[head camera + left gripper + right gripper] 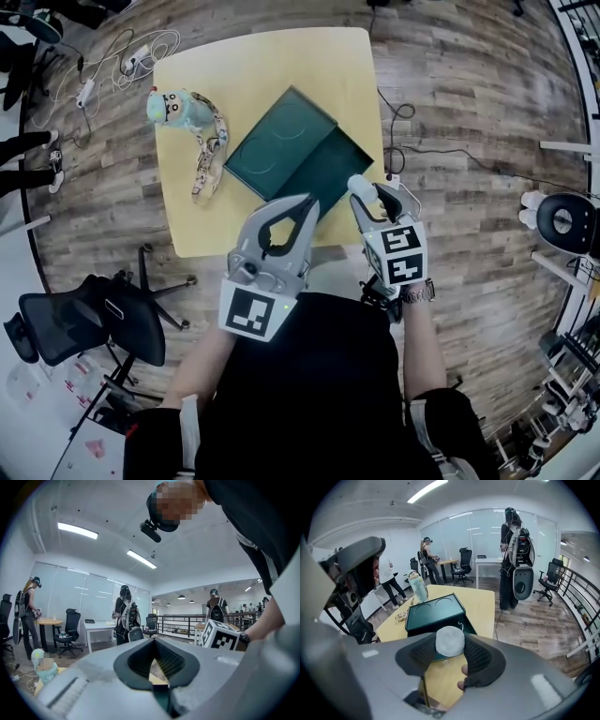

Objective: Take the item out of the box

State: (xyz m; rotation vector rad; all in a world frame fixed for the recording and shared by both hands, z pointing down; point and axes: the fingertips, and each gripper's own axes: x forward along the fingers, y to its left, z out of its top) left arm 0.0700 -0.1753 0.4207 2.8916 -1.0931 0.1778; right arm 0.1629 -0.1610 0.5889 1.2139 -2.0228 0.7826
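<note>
**Round white item held over the near edge of the open box**
The white disc (450, 640) is gripped between the jaws of the right gripper (370, 197), which are set fairly wide around it. It is judged to be already out of the dark green box (281, 150), which lies ahead of the fingers. Bare table (253, 66) is seen beneath the disc, towards the person. The left gripper (302, 211) is seen just beside the right one, its jaws closed together on nothing, so the setting-down is judged to fall to the right hand.
</note>
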